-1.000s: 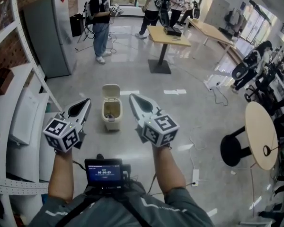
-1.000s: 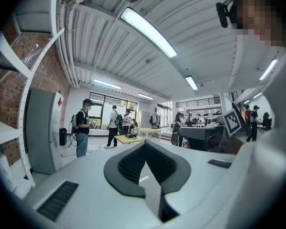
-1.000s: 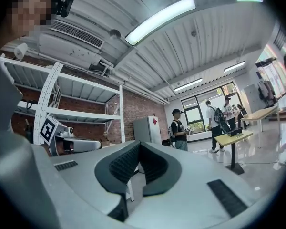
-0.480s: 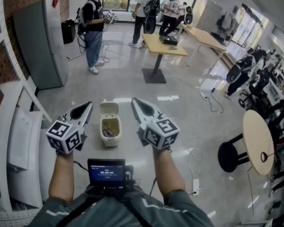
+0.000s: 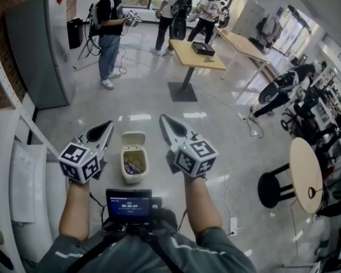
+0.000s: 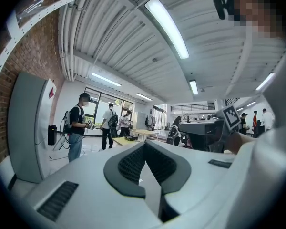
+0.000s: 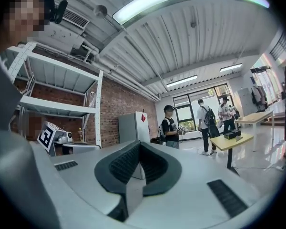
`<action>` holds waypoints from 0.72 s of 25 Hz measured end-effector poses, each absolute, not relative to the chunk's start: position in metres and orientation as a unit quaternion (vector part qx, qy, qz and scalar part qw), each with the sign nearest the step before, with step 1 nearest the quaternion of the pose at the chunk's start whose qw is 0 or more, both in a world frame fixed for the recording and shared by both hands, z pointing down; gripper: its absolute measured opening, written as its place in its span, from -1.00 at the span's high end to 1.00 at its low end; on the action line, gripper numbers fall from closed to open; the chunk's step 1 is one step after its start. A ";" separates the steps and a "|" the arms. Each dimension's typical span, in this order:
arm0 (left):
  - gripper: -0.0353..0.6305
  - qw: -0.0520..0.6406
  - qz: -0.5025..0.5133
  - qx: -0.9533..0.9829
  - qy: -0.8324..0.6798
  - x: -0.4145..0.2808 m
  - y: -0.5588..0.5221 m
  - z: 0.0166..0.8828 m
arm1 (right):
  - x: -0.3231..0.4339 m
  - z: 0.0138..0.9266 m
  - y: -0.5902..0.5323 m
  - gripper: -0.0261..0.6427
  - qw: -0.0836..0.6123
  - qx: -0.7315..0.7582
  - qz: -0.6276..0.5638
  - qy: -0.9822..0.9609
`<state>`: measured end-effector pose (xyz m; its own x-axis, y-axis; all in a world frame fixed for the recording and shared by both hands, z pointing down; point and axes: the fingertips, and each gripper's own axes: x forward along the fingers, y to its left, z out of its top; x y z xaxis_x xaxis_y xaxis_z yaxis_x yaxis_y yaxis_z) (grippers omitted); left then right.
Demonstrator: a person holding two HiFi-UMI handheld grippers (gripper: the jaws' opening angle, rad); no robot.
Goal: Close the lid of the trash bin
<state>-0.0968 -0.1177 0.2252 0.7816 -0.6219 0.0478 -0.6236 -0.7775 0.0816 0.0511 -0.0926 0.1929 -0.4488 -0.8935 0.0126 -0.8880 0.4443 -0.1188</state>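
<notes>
A small cream trash bin [image 5: 134, 165] stands on the floor between my two grippers in the head view. Its lid [image 5: 133, 139] is tipped up and back on the far side, and some rubbish shows inside. My left gripper [image 5: 105, 128] hovers just left of the bin and is shut, holding nothing. On the bin's right, my right gripper [image 5: 166, 120] is also shut with nothing in it. Both point forward above the floor. In the left gripper view the jaws [image 6: 145, 149] meet, and in the right gripper view they [image 7: 139, 149] meet too. Neither gripper view shows the bin.
White shelving [image 5: 20, 169] runs along the left, with a grey cabinet [image 5: 37, 47] behind it. Ahead stand a wooden table [image 5: 196, 54] and three people [image 5: 109, 21]. At the right are a round table [image 5: 304, 172], a black stool [image 5: 273, 187] and a power strip [image 5: 233, 225].
The bin has come nearer and lower in the head view, from ahead of the gripper tips to between the grippers. Both grippers stayed shut.
</notes>
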 end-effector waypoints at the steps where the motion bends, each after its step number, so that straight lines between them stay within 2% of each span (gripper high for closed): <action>1: 0.88 0.048 0.007 0.944 -0.325 -0.096 -0.124 0.226 | 0.048 0.193 -0.100 0.90 0.021 -0.525 -0.053 0.849; 8: 0.88 0.075 -0.001 0.937 -0.342 -0.101 -0.173 0.242 | 0.047 0.205 -0.152 0.90 0.008 -0.520 -0.060 0.852; 18: 0.88 0.054 0.006 0.924 -0.378 -0.078 -0.243 0.231 | 0.070 0.204 -0.235 0.90 0.022 -0.485 -0.055 0.873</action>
